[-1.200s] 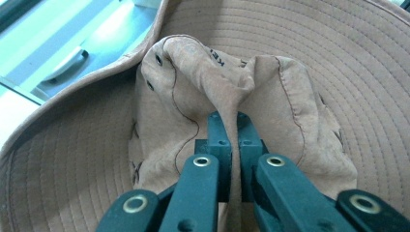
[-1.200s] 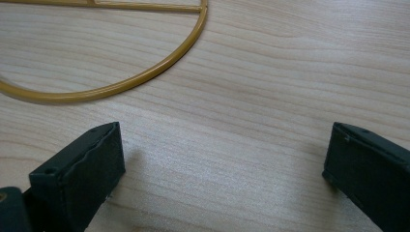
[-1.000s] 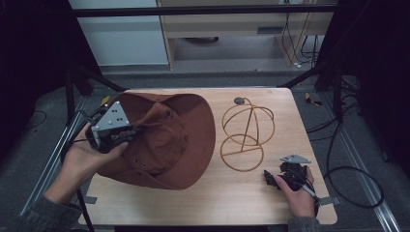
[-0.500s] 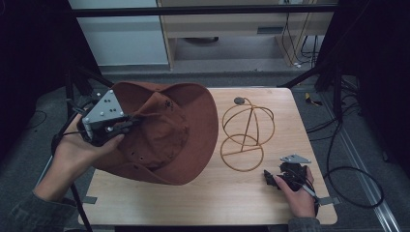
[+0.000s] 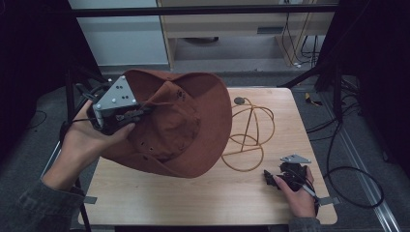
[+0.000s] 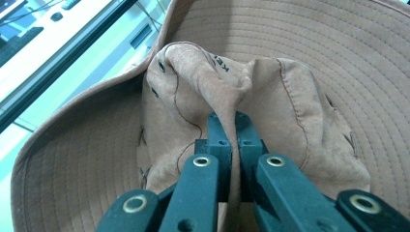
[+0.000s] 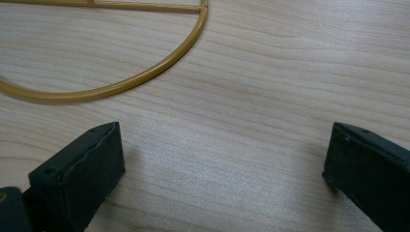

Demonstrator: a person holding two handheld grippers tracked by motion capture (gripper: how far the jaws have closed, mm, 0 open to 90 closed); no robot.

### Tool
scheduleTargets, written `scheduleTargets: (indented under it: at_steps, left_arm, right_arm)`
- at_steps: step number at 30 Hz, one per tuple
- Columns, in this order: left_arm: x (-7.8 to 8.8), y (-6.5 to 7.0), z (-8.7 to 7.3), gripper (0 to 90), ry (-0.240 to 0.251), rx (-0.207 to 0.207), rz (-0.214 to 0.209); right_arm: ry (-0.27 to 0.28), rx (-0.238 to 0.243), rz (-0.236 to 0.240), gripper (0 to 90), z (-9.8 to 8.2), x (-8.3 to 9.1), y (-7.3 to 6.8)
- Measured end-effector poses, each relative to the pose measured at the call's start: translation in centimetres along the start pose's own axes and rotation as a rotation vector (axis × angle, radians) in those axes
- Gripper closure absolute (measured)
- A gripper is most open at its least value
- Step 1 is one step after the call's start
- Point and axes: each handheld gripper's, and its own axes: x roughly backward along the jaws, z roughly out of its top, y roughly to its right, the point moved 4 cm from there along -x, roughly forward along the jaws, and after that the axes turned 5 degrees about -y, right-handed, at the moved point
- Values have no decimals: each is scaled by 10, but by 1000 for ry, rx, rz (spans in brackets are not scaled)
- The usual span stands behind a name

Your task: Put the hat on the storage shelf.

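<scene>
A brown wide-brimmed hat [image 5: 193, 125] hangs tilted above the left half of the wooden table [image 5: 203, 203]. My left gripper [image 5: 133, 116] is shut on a fold of its crown. In the left gripper view the jaws pinch that fold of the hat [image 6: 212, 77] at my left gripper [image 6: 231, 121], with the brim spread all around. A yellow wire hat stand [image 5: 249, 133] rises on the table to the right of the hat. My right gripper [image 5: 271, 180] rests low at the table's front right, open. In the right gripper view my right gripper [image 7: 222, 159] has bare wood between its jaws, with the stand's ring [image 7: 121, 79] just beyond.
A small dark round disc [image 5: 239, 100] lies at the far side of the table beside the stand. Black frame bars [image 5: 333, 82] and cables [image 5: 348, 174] run along the table's right side. A shelf unit [image 5: 232, 29] stands beyond the table.
My left gripper has lifted the hat up off the table and tipped it, so the brim now hangs higher. The right gripper has stayed in place.
</scene>
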Motion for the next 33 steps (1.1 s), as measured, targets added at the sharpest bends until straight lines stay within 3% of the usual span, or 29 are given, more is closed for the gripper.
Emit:
scheduleTargets:
  at_steps: [19, 33]
  left_arm:
    - [-44, -1, 57, 888, 8, -25, -35]
    - [-74, -4, 73, 888, 2, -21, -50]
  right_arm:
    - [-3, 0, 0, 8, 0, 0, 0]
    - [-3, 0, -1, 7, 0, 0, 0]
